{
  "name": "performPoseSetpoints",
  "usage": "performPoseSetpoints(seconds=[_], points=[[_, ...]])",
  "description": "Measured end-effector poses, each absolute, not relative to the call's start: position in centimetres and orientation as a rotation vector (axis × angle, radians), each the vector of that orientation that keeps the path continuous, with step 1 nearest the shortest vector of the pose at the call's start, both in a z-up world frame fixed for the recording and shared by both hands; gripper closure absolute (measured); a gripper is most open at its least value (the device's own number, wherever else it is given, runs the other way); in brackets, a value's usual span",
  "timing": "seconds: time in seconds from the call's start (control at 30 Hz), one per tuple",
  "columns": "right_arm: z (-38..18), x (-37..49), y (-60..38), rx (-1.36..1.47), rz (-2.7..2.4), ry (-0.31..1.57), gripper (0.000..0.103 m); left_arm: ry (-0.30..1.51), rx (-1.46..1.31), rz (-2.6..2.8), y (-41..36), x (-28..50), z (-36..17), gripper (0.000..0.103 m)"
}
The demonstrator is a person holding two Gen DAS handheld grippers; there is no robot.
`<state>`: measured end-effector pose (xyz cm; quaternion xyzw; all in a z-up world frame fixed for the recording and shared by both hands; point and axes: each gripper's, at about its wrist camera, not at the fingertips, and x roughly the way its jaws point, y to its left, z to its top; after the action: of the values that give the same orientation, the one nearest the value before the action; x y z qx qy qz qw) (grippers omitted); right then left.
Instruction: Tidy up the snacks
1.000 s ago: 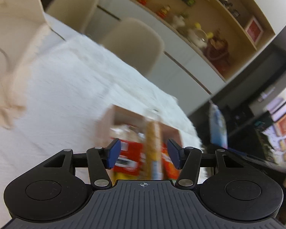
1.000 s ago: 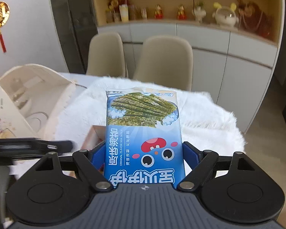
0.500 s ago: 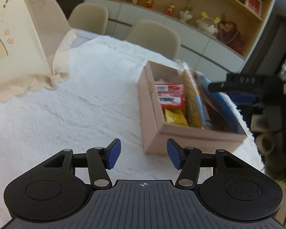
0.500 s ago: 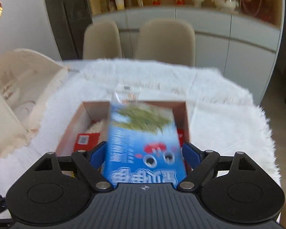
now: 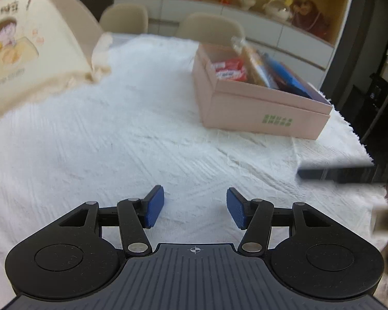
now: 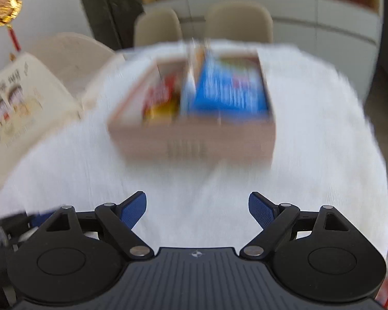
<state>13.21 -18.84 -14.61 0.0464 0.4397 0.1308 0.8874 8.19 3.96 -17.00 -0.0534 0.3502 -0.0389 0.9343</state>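
A pink cardboard box [image 5: 266, 113] [image 6: 194, 144] stands on the white cloth and holds several snacks. A blue seaweed packet [image 6: 230, 87] [image 5: 289, 77] lies in its right part, red packets [image 5: 229, 68] [image 6: 159, 93] sit to the left, and a tall packet [image 5: 256, 67] stands between them. My left gripper [image 5: 195, 208] is open over bare cloth, well short of the box. My right gripper [image 6: 198, 209] is open with nothing between its fingers, also back from the box. The right wrist view is blurred.
A cream bag with cartoon print [image 5: 25, 59] [image 6: 20, 100] lies at the left of the table. Two beige chairs [image 5: 209, 27] stand behind the table. The white cloth's right edge [image 5: 349, 129] is close to the box. A dark blurred gripper part [image 5: 336, 174] shows at the right.
The blue seaweed packet left my right gripper and now lies in the box. The right gripper pulled back and opened wider. My left gripper drew back from the box and levelled out.
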Motion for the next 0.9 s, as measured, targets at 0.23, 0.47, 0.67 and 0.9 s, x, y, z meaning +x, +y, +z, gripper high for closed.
performPoseSetpoints(seconds=[0.23, 0.47, 0.67, 0.9], points=[[-17.0, 10.5, -17.0, -0.028, 0.106, 0.79, 0.0, 0.64, 0.074, -0.052, 1.9, 7.5, -17.9, 0.042], [-17.5, 9.7, -17.5, 0.006, 0.107, 0.741, 0.0, 0.641, 0.048, -0.067, 2.4, 7.7, -18.0, 0.042], [-17.7, 9.8, -17.4, 0.006, 0.11, 0.737, 0.0, 0.642, 0.043, -0.071, 2.6, 7.9, -18.1, 0.042], [-17.6, 9.7, -17.4, 0.006, 0.109, 0.737, 0.0, 0.642, 0.042, -0.071, 2.6, 7.9, -18.1, 0.042]])
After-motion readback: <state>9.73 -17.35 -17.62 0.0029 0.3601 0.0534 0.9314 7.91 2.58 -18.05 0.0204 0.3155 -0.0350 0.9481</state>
